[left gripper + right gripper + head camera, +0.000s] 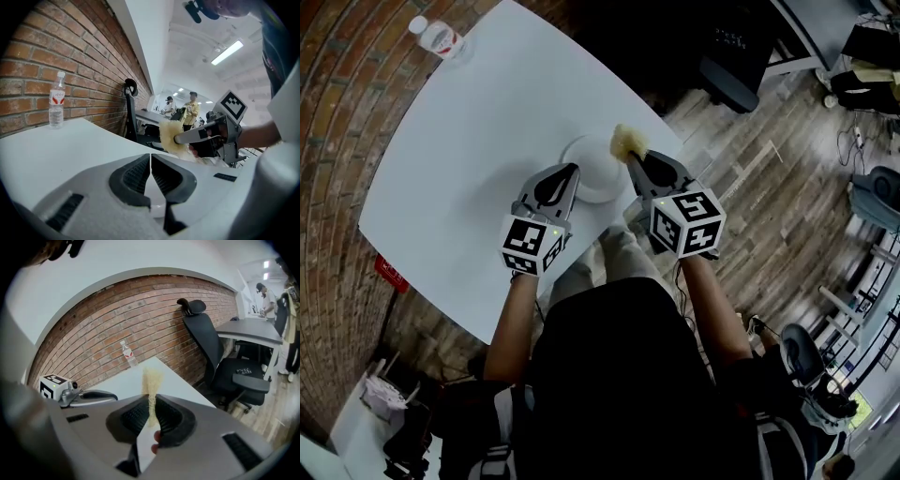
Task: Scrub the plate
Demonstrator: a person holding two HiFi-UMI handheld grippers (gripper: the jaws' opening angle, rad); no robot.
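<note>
A round white plate [598, 178] lies on the white table [478, 159], near its front right edge. My left gripper [570, 172] is shut with nothing between its pads [138, 176], and its tips hang over the plate's left rim. My right gripper [633, 161] is shut on a pale yellow scrubbing sponge [628, 142], which sticks out past the jaws above the plate's far right rim. In the right gripper view the sponge [151, 378] stands upright between the pads. The left gripper view shows the sponge [168, 136] off to the right, above the table.
A clear water bottle [438, 37] with a red label stands at the table's far left corner. A brick wall [117, 319] runs behind the table. A black office chair [225, 362] and a desk [255, 331] stand to the right on a wooden floor, with people further back.
</note>
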